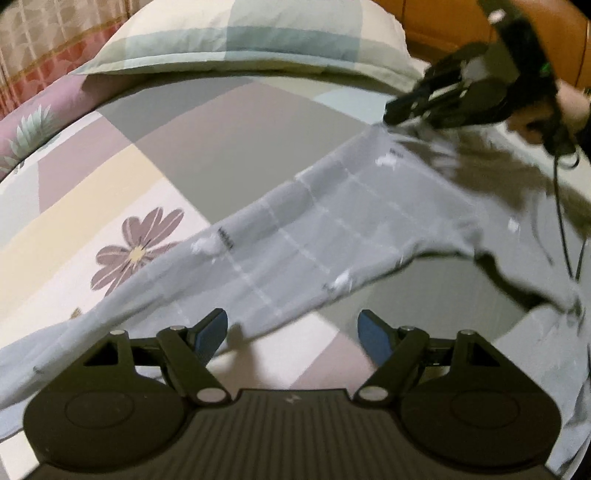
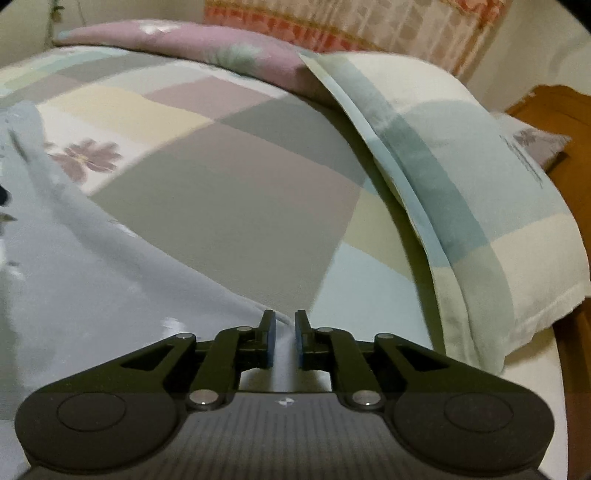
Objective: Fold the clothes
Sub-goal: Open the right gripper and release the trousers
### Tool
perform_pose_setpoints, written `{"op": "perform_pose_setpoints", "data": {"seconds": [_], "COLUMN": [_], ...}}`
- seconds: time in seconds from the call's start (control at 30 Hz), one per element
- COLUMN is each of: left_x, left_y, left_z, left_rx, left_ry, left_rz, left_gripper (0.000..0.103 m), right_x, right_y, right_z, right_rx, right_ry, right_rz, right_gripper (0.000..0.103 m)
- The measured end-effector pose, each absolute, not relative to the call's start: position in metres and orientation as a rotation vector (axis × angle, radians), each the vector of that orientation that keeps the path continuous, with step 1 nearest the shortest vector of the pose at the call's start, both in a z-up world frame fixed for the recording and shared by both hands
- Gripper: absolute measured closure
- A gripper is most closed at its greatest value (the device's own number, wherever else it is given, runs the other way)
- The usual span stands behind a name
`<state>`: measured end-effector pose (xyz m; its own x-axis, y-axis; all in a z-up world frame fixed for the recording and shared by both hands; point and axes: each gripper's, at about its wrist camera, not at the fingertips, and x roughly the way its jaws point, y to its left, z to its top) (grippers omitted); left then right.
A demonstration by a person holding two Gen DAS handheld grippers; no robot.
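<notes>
The garment (image 1: pixel 332 221) hangs stretched above the bed (image 1: pixel 221 147), one edge pinched in the right gripper (image 2: pixel 284 339) near the pillow (image 1: pixel 236 37). The left gripper (image 1: pixel 291 332), jaws spread and holding nothing, sits just under the low edge. Judged best: keep the cloth taut, catch the slack edge squarely, then lay it flat for an even crease.

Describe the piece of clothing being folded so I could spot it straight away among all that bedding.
Start at the bed, covered in a patchwork sheet of pastel blocks with purple flowers, a pillow at its head. Stretched diagonally across it is the pale grey garment, one end pinched in the right claw. Unlike the bedding, it is plain grey with thin white grid lines.
</notes>
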<state>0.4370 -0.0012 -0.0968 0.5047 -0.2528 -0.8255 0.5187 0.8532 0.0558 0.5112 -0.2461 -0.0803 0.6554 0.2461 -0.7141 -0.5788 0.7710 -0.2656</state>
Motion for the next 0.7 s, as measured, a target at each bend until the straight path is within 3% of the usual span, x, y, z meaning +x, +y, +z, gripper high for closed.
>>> {"op": "perform_pose_setpoints", "data": {"seconds": [0.17, 0.33, 0.7], "left_x": [0.432, 0.43, 0.437], "left_y": [0.017, 0.035, 0.09], "left_z": [-0.097, -0.094, -0.087], "left_rx": [0.318, 0.301, 0.229], "left_ry": [0.941, 0.939, 0.93], "left_rz": [-0.432, -0.389, -0.303], "left_gripper": [0.025, 0.025, 0.025], "right_x": [0.482, 0.458, 0.49], "right_y": [-0.207, -0.166, -0.08], "right_z": [-0.073, -0.068, -0.078], "right_rx": [-0.544, -0.583, -0.534], "right_ry": [0.702, 0.683, 0.688], "right_rz": [0.691, 0.882, 1.021], "right_gripper": [0.078, 0.078, 0.078]}}
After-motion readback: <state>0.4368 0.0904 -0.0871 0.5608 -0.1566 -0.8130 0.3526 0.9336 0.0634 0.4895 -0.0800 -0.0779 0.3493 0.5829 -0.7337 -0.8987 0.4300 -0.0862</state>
